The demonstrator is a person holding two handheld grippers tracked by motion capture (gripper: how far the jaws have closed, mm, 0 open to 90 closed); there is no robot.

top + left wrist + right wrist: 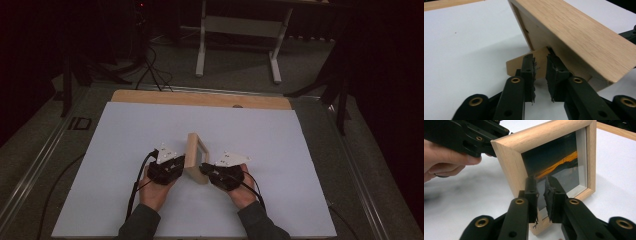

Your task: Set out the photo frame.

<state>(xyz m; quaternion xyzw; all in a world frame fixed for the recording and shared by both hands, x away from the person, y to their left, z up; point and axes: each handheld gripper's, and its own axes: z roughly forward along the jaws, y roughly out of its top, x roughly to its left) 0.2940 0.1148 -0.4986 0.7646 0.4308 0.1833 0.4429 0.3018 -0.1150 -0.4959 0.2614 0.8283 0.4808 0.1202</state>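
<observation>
Frame [554,165] glass faces right tongs [541,195]; left tongs [540,72] meet its stand; both narrowly parted.

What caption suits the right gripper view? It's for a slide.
Right gripper, jaws slightly apart, at the glass front of a standing wooden picture frame on a white table.

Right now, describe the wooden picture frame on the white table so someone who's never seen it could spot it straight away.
Look at the big white table top, then to its near middle, where two black hand-held grippers face each other. Between them stands the small light-wood square picture frame, tilted on a wooden back stand. Its glass shows a dark picture with an orange streak; nothing else stands on the table.
</observation>
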